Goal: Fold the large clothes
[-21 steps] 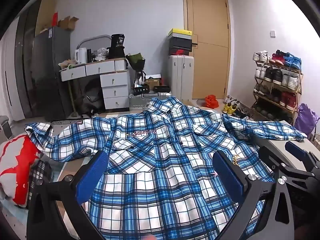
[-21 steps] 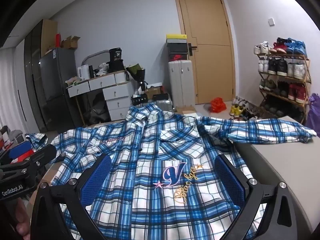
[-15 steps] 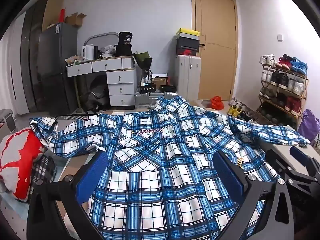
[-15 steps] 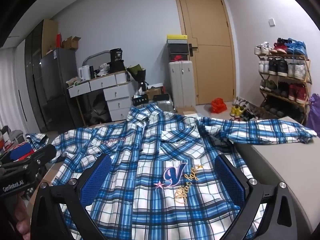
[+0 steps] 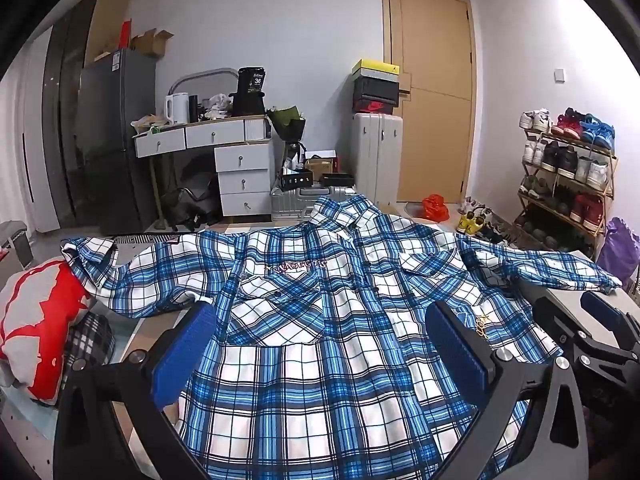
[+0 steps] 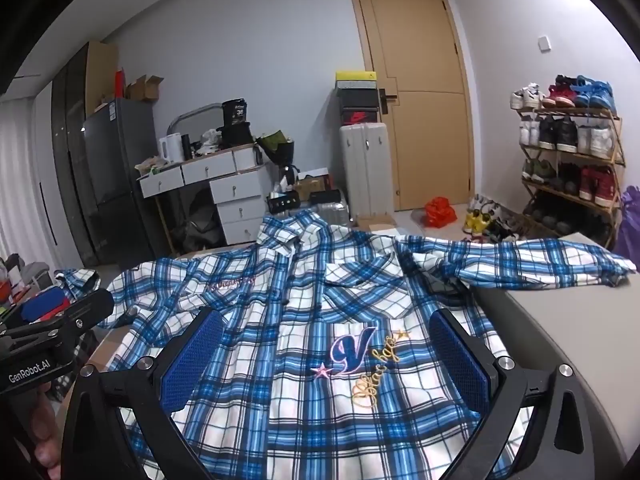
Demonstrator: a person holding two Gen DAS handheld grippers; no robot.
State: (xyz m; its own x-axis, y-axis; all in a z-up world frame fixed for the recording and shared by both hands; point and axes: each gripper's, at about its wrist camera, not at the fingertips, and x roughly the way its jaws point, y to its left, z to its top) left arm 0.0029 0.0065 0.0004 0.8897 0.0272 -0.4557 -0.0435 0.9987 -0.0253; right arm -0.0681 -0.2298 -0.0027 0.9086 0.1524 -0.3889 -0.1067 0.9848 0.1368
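Blue-and-white plaid cotton fills both our views: the large button-front shirt (image 5: 320,340) lies spread face up on the grey table (image 6: 560,340), collar pointing away from us toward the tan door, hem nearest us. Its long axis from hem to collar runs straight ahead of both tools, while the sleeves stretch crosswise. One sleeve (image 5: 132,276) trails off to our left over a red-and-white cushion (image 5: 36,320); the other sleeve (image 6: 520,260) reaches right across bare tabletop.

Our left gripper (image 5: 320,348) hangs over the lower left of the shirt front, its blue-padded jaws standing wide apart with only cloth showing below them, nothing pinched. Our right gripper (image 6: 324,360) hovers likewise, jaws fully parted, framing the embroidered blue V emblem (image 6: 352,350) on the shirt's right panel. Both tilt gently downward toward the fabric.

We judge the fold has not begun: the garment is flat and both sleeves are out. The relation that matters is sideways. Each sleeve lies outboard of its own tool, so the left one is nearer the left sleeve and the right one nearer the right sleeve, and each would need to swing outward before bringing cloth inward across the body.
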